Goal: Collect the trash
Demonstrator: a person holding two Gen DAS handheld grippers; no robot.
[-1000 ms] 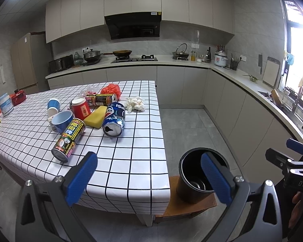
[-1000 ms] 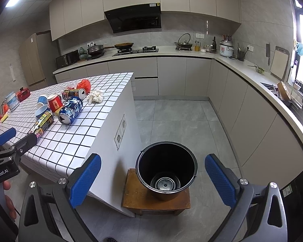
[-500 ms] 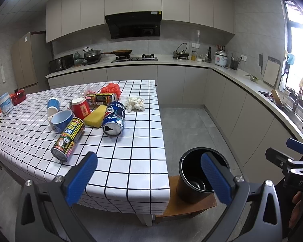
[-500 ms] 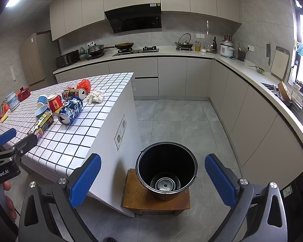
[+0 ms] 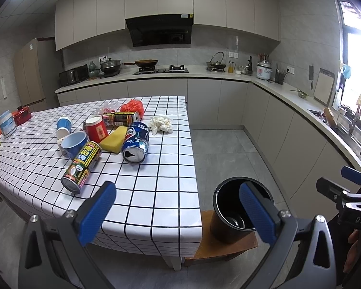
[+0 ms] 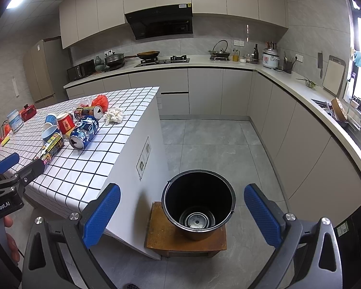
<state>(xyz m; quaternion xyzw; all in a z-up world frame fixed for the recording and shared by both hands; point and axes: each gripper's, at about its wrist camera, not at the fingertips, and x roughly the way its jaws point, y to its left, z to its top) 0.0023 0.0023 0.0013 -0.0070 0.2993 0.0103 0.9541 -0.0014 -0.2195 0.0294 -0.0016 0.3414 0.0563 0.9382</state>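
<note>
Trash lies on the checked table (image 5: 142,192): a blue Pepsi can (image 5: 135,142), a green-yellow can (image 5: 81,166), a third can (image 5: 120,118), a white crumpled tissue (image 5: 161,124), a red bag (image 5: 132,106), a yellow sponge (image 5: 113,142), a red cup (image 5: 96,129) and blue cups (image 5: 73,143). A black bin (image 6: 198,204) stands on a low wooden stool (image 6: 156,238) beside the table. My left gripper (image 5: 178,214) is open and empty at the table's near edge. My right gripper (image 6: 181,214) is open and empty above the bin.
A white-blue jar (image 5: 6,123) and a red box (image 5: 22,118) stand at the table's far left. Kitchen counters (image 5: 288,91) run along the back and right walls, with grey tiled floor (image 6: 216,139) between them and the table.
</note>
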